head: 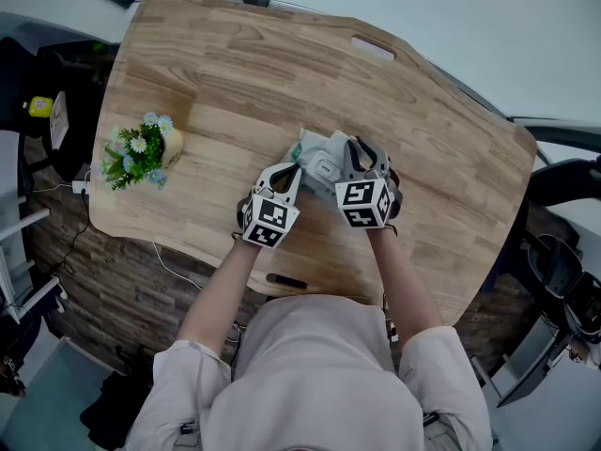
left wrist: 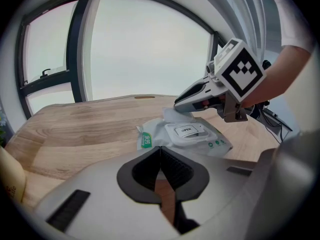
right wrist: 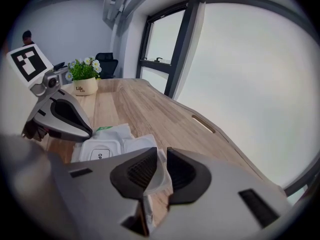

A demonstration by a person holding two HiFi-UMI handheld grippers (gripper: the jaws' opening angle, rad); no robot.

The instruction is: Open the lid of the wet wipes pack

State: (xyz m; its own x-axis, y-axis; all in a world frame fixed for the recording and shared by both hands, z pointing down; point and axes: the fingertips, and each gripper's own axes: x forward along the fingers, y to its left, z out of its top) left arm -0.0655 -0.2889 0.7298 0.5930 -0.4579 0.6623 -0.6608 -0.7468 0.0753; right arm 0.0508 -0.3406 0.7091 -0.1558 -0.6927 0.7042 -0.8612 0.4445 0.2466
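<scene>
The wet wipes pack (head: 315, 154) lies flat on the wooden table (head: 244, 73), white with a green label and a white flip lid (left wrist: 187, 131) marked OPEN; the lid lies flat and closed. My right gripper (right wrist: 161, 156) is shut on the pack's thin film edge, which runs up between its pads. In the head view that gripper (head: 358, 148) sits at the pack's right side. My left gripper (left wrist: 160, 151) is shut with nothing between its pads, its tip at the pack's near left edge (head: 291, 169); whether it touches the pack I cannot tell.
A small pot of flowers (head: 143, 148) stands at the table's left. A slot handle (head: 373, 48) is cut into the far table edge, and a dark slot (head: 286, 281) lies near the front edge. Windows ring the far side; a chair (right wrist: 106, 62) stands beyond the flowers.
</scene>
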